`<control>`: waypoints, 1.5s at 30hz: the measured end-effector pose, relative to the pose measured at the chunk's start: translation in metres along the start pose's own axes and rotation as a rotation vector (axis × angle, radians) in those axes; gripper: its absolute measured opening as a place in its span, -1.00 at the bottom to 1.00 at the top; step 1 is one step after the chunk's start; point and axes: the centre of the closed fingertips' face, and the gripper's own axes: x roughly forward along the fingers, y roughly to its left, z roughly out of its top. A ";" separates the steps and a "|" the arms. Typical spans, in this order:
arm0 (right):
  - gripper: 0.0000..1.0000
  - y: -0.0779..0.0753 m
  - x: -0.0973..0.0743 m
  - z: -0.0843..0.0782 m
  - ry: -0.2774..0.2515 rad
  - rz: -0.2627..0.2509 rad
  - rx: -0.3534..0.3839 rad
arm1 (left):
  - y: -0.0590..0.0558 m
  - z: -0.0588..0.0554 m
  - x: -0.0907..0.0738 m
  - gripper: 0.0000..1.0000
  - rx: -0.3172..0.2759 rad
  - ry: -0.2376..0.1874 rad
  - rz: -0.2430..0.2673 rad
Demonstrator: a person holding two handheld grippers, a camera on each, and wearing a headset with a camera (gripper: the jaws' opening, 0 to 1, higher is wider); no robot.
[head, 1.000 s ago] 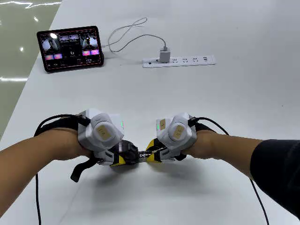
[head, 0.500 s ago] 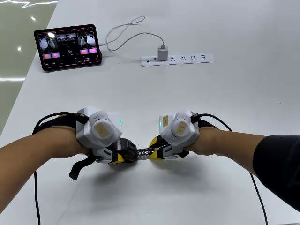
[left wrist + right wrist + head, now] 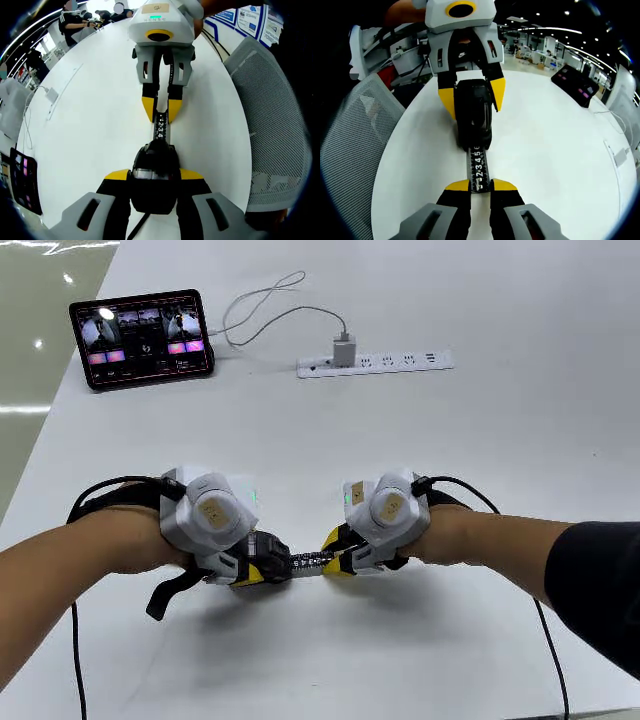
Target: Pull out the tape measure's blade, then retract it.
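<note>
Nearest the person, low over the white bench (image 3: 480,420), the left tool (image 3: 255,570) is clamped on the black tape measure (image 3: 155,170), with one yellow-tipped jaw against each flank of the case. A short run of blade (image 3: 479,167) stretches flat from the case's mouth, its printed numerals readable in both gripper views. The right tool (image 3: 481,186) faces the left one head-on and pinches the blade's free end between its yellow tips. The two tools are near each other, joined by the blade alone, and the person's forearms reach in from either side. A mesh chair back (image 3: 270,125) stands beside the bench. Farther off, at the far left, a tablet (image 3: 140,338) is propped up with its screen lit. To its right lies a white power strip (image 3: 385,363) with a charger (image 3: 344,348) plugged in. A white cable (image 3: 270,315) loops from the charger toward the tablet.
</note>
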 end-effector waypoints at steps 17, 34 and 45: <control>-0.81 -0.001 -0.007 -0.008 0.011 -0.003 0.010 | 0.000 0.000 0.000 -0.41 0.000 0.000 0.000; -0.81 -0.001 -0.014 -0.015 0.022 -0.008 0.018 | 0.000 0.000 0.000 -0.41 0.002 0.000 -0.001; -0.81 -0.003 -0.018 -0.021 0.027 -0.012 0.022 | 0.000 0.000 0.000 -0.41 0.002 0.000 0.000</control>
